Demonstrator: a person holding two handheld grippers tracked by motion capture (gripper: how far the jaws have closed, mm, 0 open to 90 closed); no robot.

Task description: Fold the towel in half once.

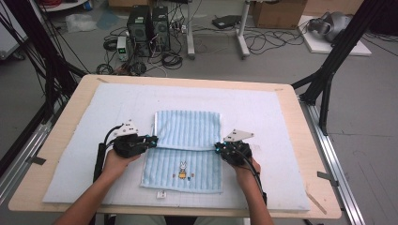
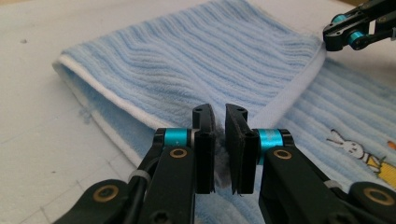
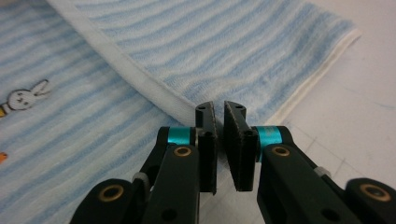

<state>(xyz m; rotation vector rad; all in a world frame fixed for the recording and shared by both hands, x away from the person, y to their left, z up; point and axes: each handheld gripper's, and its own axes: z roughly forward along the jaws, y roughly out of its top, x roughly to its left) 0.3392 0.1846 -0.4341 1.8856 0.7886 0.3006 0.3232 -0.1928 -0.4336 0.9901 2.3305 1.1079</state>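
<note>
The towel [image 1: 187,145] lies on the mat [image 1: 263,108], which lies on the table [image 1: 305,140] — its far half is folded over its middle. At the fold edge, the left gripper [image 1: 154,139] sits on the towel's left side, the right gripper [image 1: 218,148] on its right — the rabbit picture [image 1: 182,168] lies nearer the person.

Bright, even overhead light with soft shadows; gripper views blur toward their edges.

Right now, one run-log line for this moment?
left tool: shut on towel | right tool: shut on towel | towel: far half folded over

Light wooden table [image 1: 300,154], pale blue mat [image 1: 263,117] (covering most of it), striped towel [image 1: 187,129] on mat
</note>
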